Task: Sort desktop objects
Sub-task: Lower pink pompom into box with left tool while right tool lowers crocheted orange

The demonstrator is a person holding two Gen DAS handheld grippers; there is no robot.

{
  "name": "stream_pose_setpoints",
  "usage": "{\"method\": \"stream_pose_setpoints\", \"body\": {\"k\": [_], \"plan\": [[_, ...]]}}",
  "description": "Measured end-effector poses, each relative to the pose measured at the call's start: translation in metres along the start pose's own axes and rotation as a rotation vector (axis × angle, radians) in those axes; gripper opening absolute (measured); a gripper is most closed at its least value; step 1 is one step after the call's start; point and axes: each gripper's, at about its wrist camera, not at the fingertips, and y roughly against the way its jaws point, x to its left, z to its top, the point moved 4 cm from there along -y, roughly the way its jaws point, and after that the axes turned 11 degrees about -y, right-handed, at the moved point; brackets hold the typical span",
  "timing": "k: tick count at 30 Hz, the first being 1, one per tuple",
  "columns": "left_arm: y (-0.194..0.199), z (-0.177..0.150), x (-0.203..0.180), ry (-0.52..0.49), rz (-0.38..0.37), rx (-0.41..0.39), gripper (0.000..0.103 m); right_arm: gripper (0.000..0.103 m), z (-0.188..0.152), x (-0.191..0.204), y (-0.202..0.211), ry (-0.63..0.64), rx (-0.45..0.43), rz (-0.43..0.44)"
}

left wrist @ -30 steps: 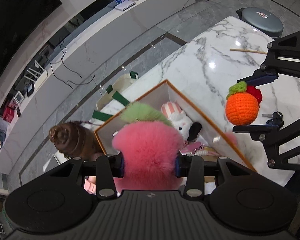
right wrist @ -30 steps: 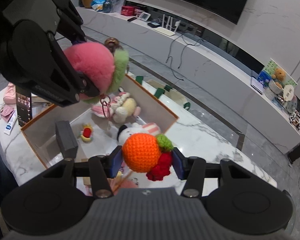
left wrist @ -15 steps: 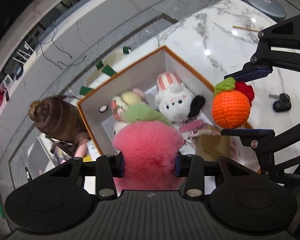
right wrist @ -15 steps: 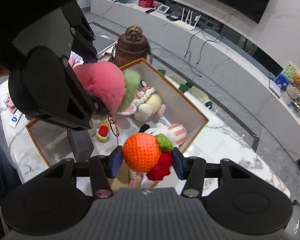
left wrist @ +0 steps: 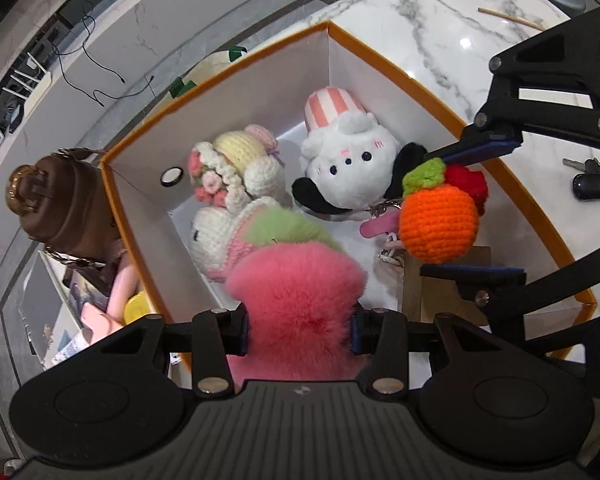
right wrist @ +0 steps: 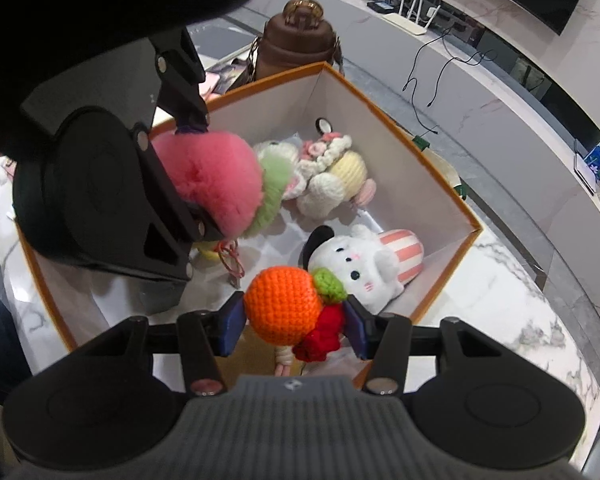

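We hold a pink pompom [left wrist: 296,280] clamped in our left tongs [left wrist: 298,330] and a crocheted orange [right wrist: 282,306] in our right tongs [right wrist: 294,328], both above the box [left wrist: 432,92] on the worktop [left wrist: 440,28].

My pompom [left wrist: 296,280] is pink with a green tuft; my crochet fruit [right wrist: 282,304] is orange, green-leafed, red-flowered. The box [left wrist: 432,92] is orange-edged, white inside. The plush [left wrist: 348,160] is white, black-eared, its hat pink-and-white striped.
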Motion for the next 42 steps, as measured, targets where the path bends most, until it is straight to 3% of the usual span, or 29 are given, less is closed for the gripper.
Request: {"method": "stream_pose_setpoints", "body": {"k": [32,42], "plan": [[-0.056,-0.004,0.001,0.024,-0.033,0.088,0.049,0.054,-0.006,0.0,-0.065,0.009,0.098,0.017],[-0.076,-0.002,0.004,0.05,-0.046,0.122,0.055,0.054,-0.003,0.004,-0.076,0.007,0.092,0.033]]}}
